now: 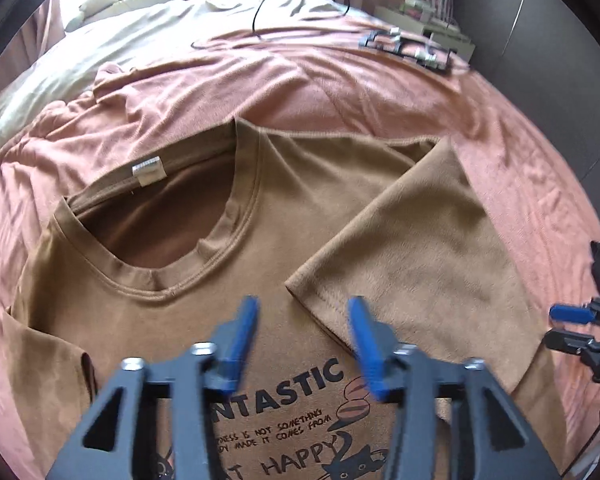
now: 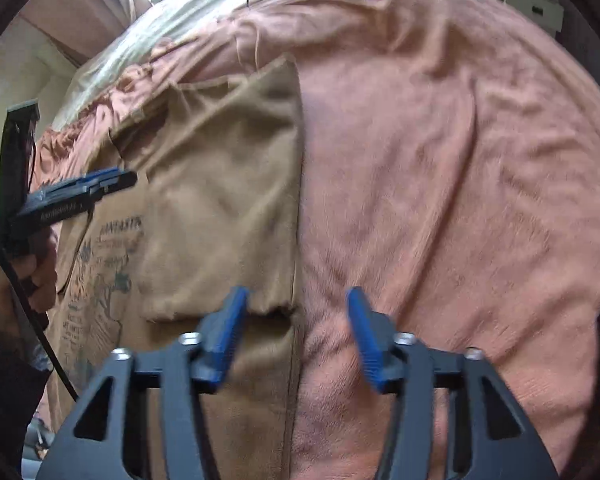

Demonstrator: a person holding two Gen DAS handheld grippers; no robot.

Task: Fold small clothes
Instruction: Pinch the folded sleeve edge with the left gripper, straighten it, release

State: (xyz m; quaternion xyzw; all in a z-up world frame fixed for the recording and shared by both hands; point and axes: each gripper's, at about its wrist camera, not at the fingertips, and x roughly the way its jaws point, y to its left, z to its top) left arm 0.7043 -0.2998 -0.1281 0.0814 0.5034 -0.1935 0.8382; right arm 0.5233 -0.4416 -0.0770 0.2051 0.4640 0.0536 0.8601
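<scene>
Both grippers' blue ridged fingers (image 1: pixel 248 332) spread apart, soft brown T-shirt (image 1: pixel 300 200), sleeve folded inward, pink bedsheet (image 2: pixel 440 160)

Left wrist view: close above the brown T-shirt (image 1: pixel 204 288), facing past its collar toward the bed's (image 1: pixel 340 92) far edge. Right wrist view: close over the shirt's right edge, same heading. Shared: shirt, pink bedcover (image 2: pixel 440 180), each other's tool.
</scene>
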